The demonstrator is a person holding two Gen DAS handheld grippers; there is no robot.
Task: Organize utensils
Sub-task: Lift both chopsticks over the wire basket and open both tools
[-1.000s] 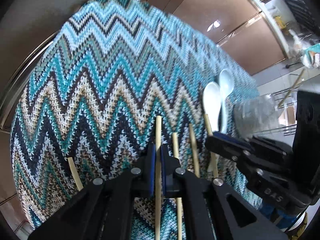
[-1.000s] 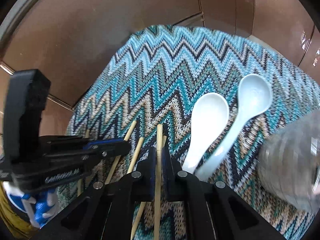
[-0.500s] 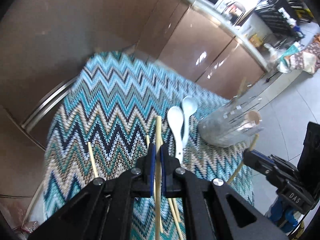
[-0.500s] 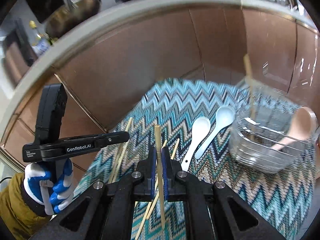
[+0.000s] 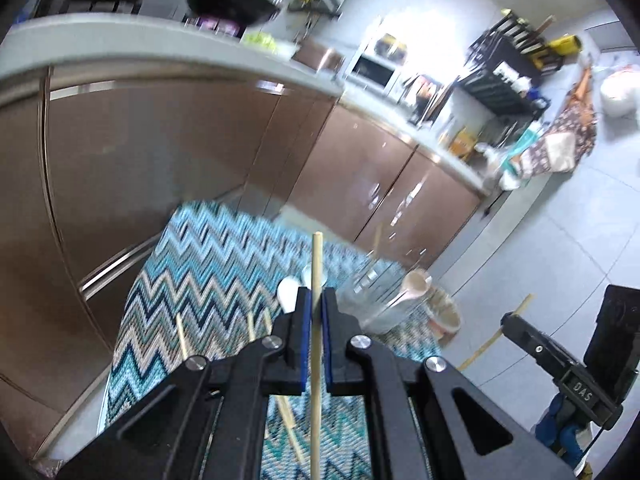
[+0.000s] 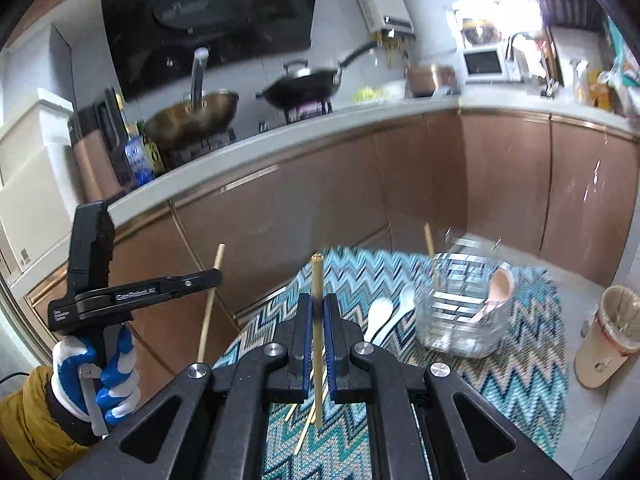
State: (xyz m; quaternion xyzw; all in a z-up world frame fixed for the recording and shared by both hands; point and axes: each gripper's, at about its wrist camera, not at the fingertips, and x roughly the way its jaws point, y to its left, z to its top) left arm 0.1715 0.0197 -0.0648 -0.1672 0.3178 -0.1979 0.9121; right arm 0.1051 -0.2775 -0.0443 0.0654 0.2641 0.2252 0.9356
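Both grippers — left gripper point(image 5: 316, 312) and right gripper point(image 6: 318, 312) — hold jaws pinched on a chopstick point(image 5: 317, 264) each.

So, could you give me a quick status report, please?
Left gripper shut on chopstick. Right gripper likewise. Glass holder ahead on mat, nothing blocking it.

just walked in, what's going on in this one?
A person is sorting utensils with two handheld grippers. The left gripper and right gripper are each shut on one wooden chopstick, both held above the zigzag mat. The clear holder already has a wooden spoon; two white spoons lie on the mat.
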